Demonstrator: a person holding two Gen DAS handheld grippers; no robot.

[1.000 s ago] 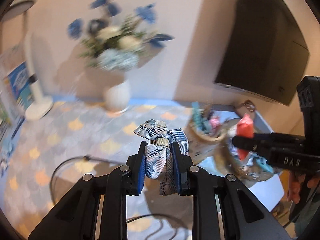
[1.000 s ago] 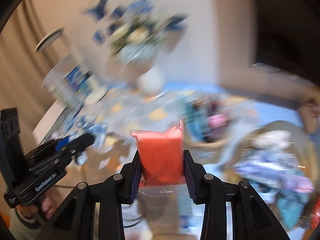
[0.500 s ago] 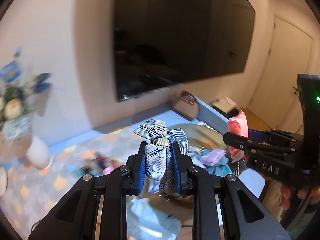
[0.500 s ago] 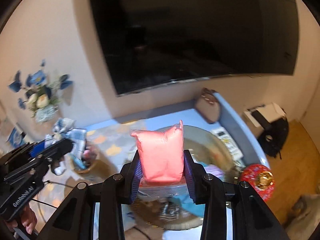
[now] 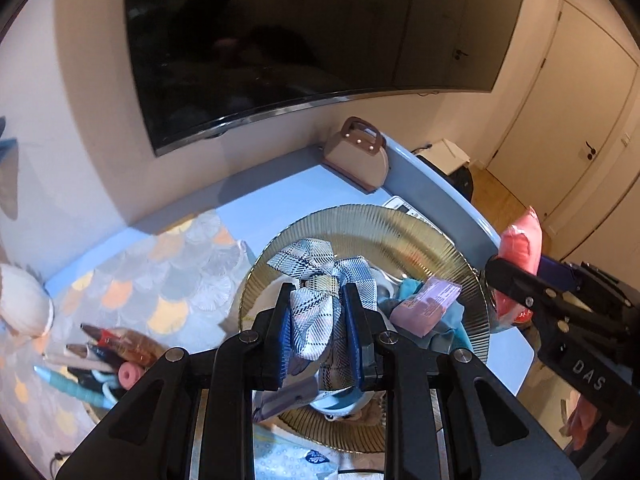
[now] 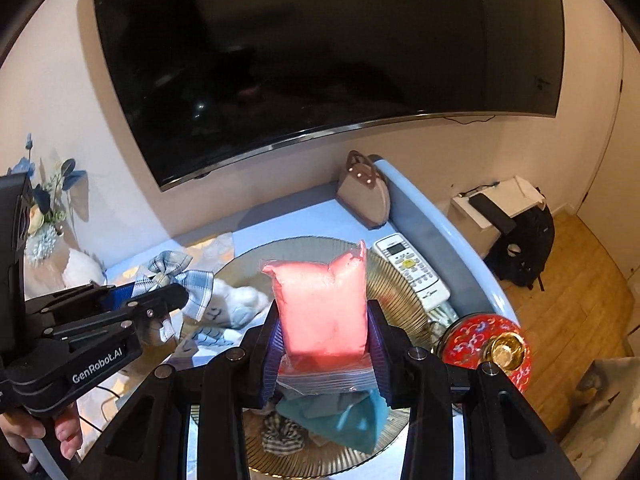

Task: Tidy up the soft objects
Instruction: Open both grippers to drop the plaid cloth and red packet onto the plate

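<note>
1. Pinching a plaid fabric bow (image 5: pixel 320 292), the left hand-held gripper (image 5: pixel 318 328) sits at lower centre of the left wrist view, its blue pads pressed against the bow's hanging tails.
2. The bow's loops spread sideways across the frame above the fingertips, while its tails run lengthwise down between the pads; the cloth is woven, pale grey-blue with dark check lines and a tan knot.
3. The right hand-held gripper (image 6: pixel 324 340) clamps a pink filled bag (image 6: pixel 322 308) at the centre of the right wrist view.
4. The bag stands upright, its long axis vertical, its zip-seal edge at the bottom and one crimped corner pointing up; its plastic skin is glossy and lightly wrinkled, the filling soft-looking.
5. Both held things hang over a round ribbed glass tray (image 5: pixel 400 236) with a golden tint, on a pale blue desk (image 5: pixel 280 196).
6. In the tray lie a pink packet (image 5: pixel 424 304), teal cloth (image 6: pixel 352 416) and a small checked fabric piece (image 6: pixel 282 438).
7. A white remote control (image 6: pixel 412 268) lies at the tray's right edge, and a red patterned lid (image 6: pixel 480 340) sits lower right.
</note>
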